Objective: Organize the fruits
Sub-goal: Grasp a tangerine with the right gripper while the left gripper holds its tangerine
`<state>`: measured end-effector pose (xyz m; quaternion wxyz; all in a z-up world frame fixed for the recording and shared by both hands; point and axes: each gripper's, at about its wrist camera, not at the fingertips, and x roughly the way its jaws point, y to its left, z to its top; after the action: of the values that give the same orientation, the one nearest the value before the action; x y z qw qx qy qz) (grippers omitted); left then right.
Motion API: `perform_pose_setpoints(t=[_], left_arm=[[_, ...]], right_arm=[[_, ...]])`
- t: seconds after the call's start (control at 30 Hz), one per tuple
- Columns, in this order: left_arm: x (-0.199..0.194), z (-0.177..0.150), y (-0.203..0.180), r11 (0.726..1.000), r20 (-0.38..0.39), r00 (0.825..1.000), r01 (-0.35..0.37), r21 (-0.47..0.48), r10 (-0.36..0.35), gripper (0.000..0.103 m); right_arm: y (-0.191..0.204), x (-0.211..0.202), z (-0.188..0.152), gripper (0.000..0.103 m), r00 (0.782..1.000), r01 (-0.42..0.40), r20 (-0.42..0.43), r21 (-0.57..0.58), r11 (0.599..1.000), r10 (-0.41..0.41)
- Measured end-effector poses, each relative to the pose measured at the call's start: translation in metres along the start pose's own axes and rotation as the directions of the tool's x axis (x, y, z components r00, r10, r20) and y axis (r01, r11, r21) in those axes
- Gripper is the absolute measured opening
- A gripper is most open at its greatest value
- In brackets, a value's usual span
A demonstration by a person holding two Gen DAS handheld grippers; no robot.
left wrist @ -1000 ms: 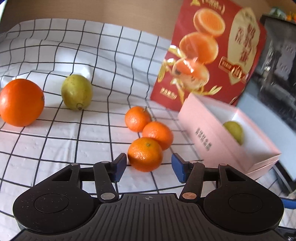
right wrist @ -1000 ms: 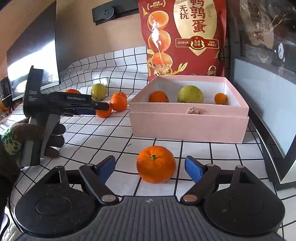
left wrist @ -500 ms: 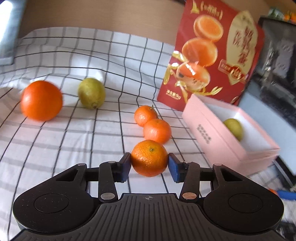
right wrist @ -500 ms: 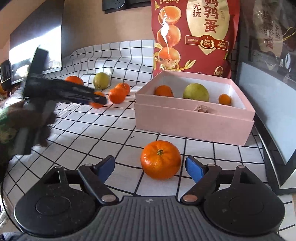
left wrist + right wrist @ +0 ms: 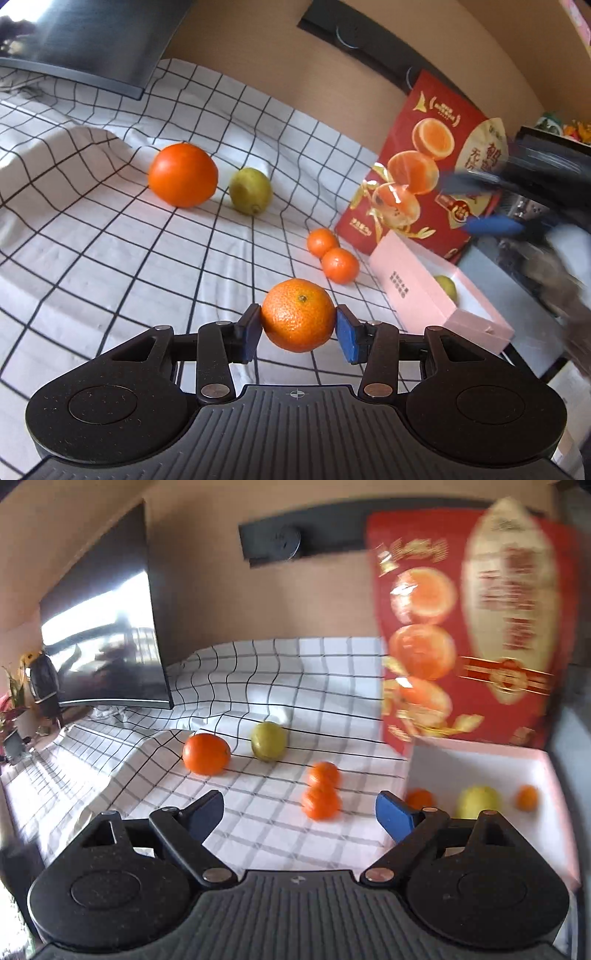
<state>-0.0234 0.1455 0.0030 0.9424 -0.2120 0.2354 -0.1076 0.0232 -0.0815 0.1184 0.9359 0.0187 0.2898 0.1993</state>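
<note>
Since the earlier frame the left gripper has closed on a mandarin and carries it just clear of the bench, short of the pink box. Meanwhile the right gripper has swung up over that box, its jaws opening further, nothing between them. A smooth round peel could slip from the pads, or the two grippers could collide at the box's rim. Room lies open left of the box.

A white checked cloth covered the table. On it lay a big orange beside a green pear, two mandarins touching, a pink box and a red bag at the far right.
</note>
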Motion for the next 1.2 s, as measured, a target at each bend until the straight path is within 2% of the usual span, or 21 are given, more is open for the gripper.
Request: perform_pose_setpoints(t=[0.13, 0.27, 0.4, 0.47, 0.5, 0.67, 0.83, 0.97, 1.07, 1.2], left_arm=[[0.0, 0.0, 0.005, 1.0, -0.01, 1.0, -0.003, -0.029, 0.003, 0.048], [0.001, -0.001, 0.005, 0.999, -0.015, 1.0, -0.002, -0.035, 0.002, 0.048], [0.004, -0.003, -0.004, 0.999, -0.047, 0.998, -0.037, 0.012, 0.038, 0.048], [0.004, -0.004, -0.01, 0.998, -0.059, 0.997, -0.057, 0.037, 0.059, 0.048], [0.005, -0.005, -0.012, 0.997, -0.064, 0.996, -0.062, 0.048, 0.065, 0.048], [0.007, -0.005, -0.013, 0.995, -0.073, 0.994, -0.08, 0.057, 0.084, 0.048], [0.007, -0.007, -0.016, 0.994, -0.077, 0.993, -0.087, 0.065, 0.092, 0.048], [0.007, -0.007, -0.016, 0.993, -0.077, 0.993, -0.087, 0.075, 0.093, 0.048], [0.007, -0.007, -0.016, 0.994, -0.083, 0.993, -0.079, 0.076, 0.085, 0.048], [0.008, -0.01, -0.024, 0.994, -0.109, 0.993, -0.043, 0.097, 0.053, 0.048]], right_arm=[[0.018, 0.089, 0.031, 0.09, 0.989, 0.082, -0.125, -0.007, 0.997, -0.082], [0.008, 0.161, 0.026, 0.087, 0.96, 0.17, -0.237, 0.057, 0.984, -0.152], [-0.007, 0.199, 0.015, 0.084, 0.939, 0.249, -0.265, 0.074, 0.966, -0.221], [-0.016, 0.211, 0.012, 0.073, 0.934, 0.253, -0.281, 0.081, 0.964, -0.222], [-0.02, 0.216, 0.01, 0.073, 0.933, 0.244, -0.292, 0.089, 0.966, -0.209], [-0.016, 0.221, 0.009, 0.044, 0.935, 0.248, -0.27, 0.043, 0.968, -0.228], [-0.012, 0.214, 0.012, 0.043, 0.938, 0.244, -0.271, 0.075, 0.967, -0.216], [-0.002, 0.188, 0.023, 0.043, 0.959, 0.194, -0.227, 0.083, 0.978, -0.171], [0.016, 0.155, 0.03, 0.043, 0.974, 0.138, -0.189, 0.052, 0.989, -0.126], [0.019, 0.096, 0.025, 0.043, 0.986, 0.052, -0.158, 0.017, 0.998, -0.049]])
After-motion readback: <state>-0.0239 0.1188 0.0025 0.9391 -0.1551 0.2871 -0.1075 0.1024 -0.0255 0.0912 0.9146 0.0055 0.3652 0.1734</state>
